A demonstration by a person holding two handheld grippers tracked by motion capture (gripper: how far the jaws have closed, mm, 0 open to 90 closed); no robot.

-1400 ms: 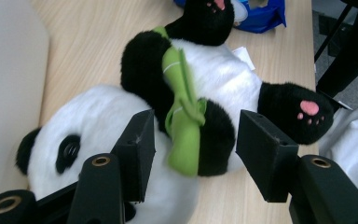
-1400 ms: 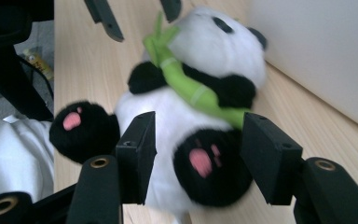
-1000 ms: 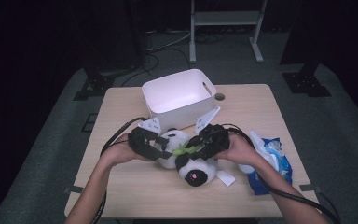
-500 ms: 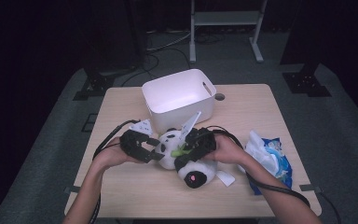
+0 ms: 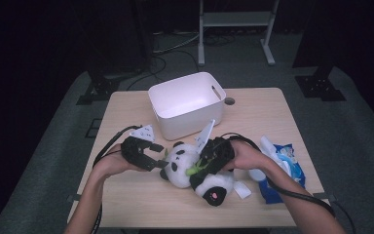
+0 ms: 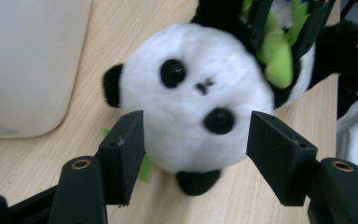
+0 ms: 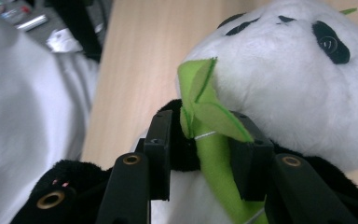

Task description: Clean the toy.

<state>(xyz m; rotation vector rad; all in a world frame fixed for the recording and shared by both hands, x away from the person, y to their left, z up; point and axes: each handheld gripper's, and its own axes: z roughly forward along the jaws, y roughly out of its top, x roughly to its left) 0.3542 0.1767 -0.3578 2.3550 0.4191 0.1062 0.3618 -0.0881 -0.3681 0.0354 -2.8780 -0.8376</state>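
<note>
Jaws first: the left gripper (image 6: 193,154) has just been opening, its jaws apart on either side of the toy panda's (image 5: 195,168) head, not pressing. The right gripper (image 7: 200,154) has just been closing, clamped on the panda's green bamboo stalk (image 7: 214,154). The panda lies on the tabletop (image 5: 126,204), just in front of the white bin (image 5: 185,105).

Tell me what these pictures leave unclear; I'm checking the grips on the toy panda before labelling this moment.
- Right gripper: whether its pads squeeze the green bamboo or the panda behind; the felt hides the contact.
- White bin: part of its floor is hidden by the near wall, high view.
- Blue packet: print too small, high view.
</note>
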